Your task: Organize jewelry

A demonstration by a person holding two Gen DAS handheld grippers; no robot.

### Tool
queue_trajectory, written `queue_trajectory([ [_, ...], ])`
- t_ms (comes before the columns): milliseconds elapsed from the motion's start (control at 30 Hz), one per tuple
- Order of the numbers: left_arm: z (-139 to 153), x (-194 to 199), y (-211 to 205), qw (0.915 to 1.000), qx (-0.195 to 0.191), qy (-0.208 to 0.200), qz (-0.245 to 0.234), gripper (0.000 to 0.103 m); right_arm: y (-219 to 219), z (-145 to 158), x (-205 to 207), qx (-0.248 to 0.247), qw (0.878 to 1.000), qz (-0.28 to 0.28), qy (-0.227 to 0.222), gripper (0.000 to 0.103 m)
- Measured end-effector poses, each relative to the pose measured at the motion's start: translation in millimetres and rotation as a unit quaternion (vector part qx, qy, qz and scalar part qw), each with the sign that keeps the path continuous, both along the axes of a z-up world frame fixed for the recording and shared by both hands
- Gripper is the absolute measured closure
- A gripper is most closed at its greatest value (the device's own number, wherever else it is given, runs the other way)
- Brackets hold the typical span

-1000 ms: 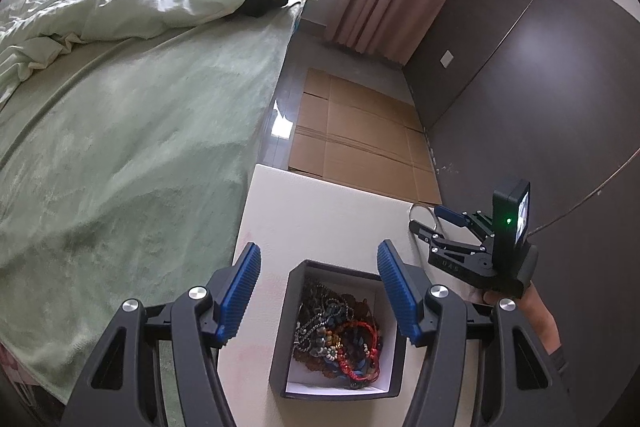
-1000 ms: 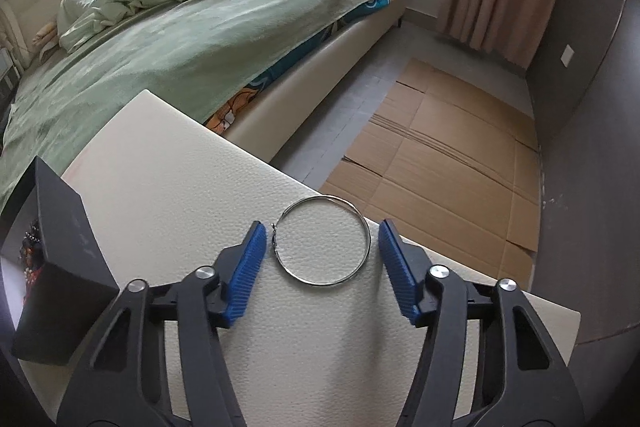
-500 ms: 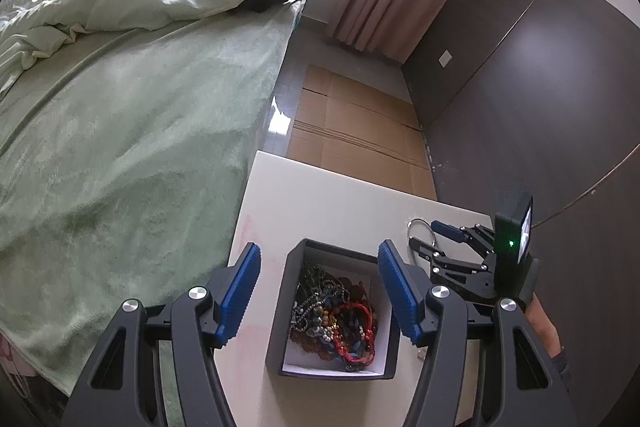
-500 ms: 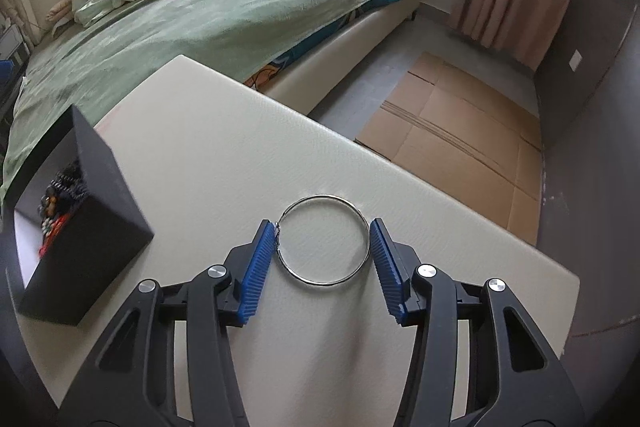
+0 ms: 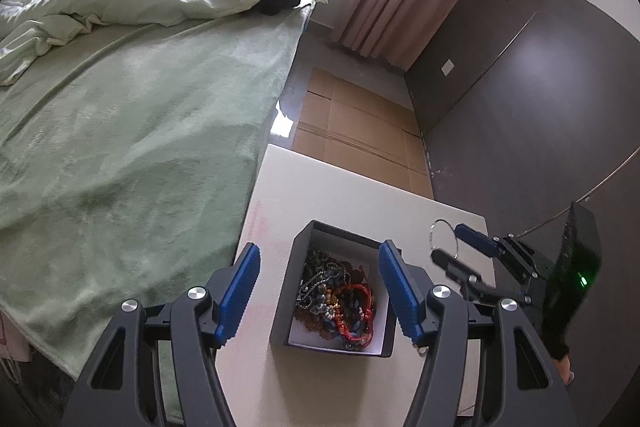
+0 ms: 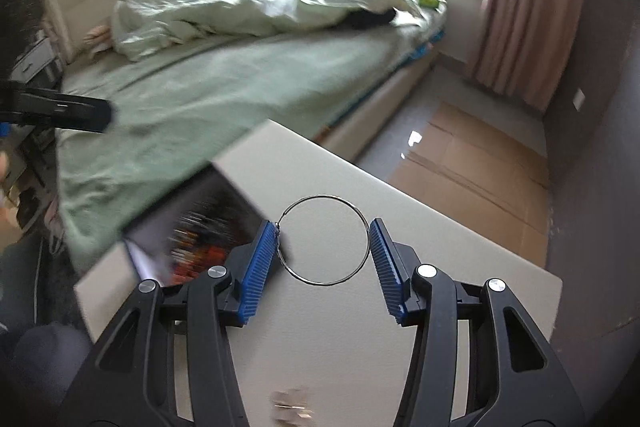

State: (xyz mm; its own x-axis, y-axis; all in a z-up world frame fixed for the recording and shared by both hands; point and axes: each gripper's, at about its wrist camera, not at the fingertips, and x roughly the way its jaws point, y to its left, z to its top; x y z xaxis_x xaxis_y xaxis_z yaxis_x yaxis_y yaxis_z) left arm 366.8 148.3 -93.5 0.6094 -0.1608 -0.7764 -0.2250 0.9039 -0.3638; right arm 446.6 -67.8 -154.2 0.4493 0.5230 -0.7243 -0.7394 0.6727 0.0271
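Note:
A black box with a white inside holds a tangle of beaded bracelets and chains. It stands on a cream table. My left gripper is open above the box, its pads either side of it. A thin silver ring is held between the blue pads of my right gripper, lifted off the table. The ring and right gripper also show in the left wrist view, right of the box. The box is blurred in the right wrist view.
A bed with a green blanket runs along the table's left side. Flattened cardboard lies on the floor beyond the table. A dark wall is at the right. A small blurred metal item lies on the table near me.
My right gripper closed onto the ring, lifted it and swung left toward the box. The left gripper rose and stayed open over the box.

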Motion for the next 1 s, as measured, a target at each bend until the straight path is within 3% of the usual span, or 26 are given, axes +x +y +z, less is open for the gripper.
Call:
queue_trajectory([
  [100, 5, -7, 1, 1.0, 0.003, -0.004, 0.003, 0.036, 24, 5, -17, 0.004, 1.0, 0.026, 0.003, 0.053],
  [200, 9, -18, 3, 0.9998, 0.009, -0.012, 0.012, 0.024, 43, 4, -30, -0.005, 0.999, 0.041, 0.016, 0.052],
  [233, 9, -21, 3, 0.9998, 0.009, -0.013, 0.015, 0.018, 45, 4, -33, -0.008, 0.999, 0.042, 0.022, 0.045],
  [267, 9, -24, 4, 0.9997, 0.01, -0.014, 0.017, 0.014, 45, 3, -35, -0.01, 0.999, 0.035, 0.026, 0.025],
  [333, 9, -29, 3, 0.9997, 0.01, -0.017, 0.018, 0.01, 36, 6, -40, -0.002, 1.0, 0.013, 0.02, 0.017],
  [600, 5, -50, -23, 0.9995, 0.014, -0.026, 0.003, 0.009, -35, 8, -57, 0.028, 0.996, -0.071, 0.043, 0.017],
  [800, -2, -64, -47, 0.9987, 0.035, -0.037, 0.0, 0.009, -63, -12, -81, -0.009, 0.994, -0.095, 0.047, 0.017],
  [1000, -13, -77, -69, 0.9968, 0.066, -0.043, -0.009, 0.009, -70, -29, -102, -0.059, 0.994, -0.09, 0.023, 0.02],
])
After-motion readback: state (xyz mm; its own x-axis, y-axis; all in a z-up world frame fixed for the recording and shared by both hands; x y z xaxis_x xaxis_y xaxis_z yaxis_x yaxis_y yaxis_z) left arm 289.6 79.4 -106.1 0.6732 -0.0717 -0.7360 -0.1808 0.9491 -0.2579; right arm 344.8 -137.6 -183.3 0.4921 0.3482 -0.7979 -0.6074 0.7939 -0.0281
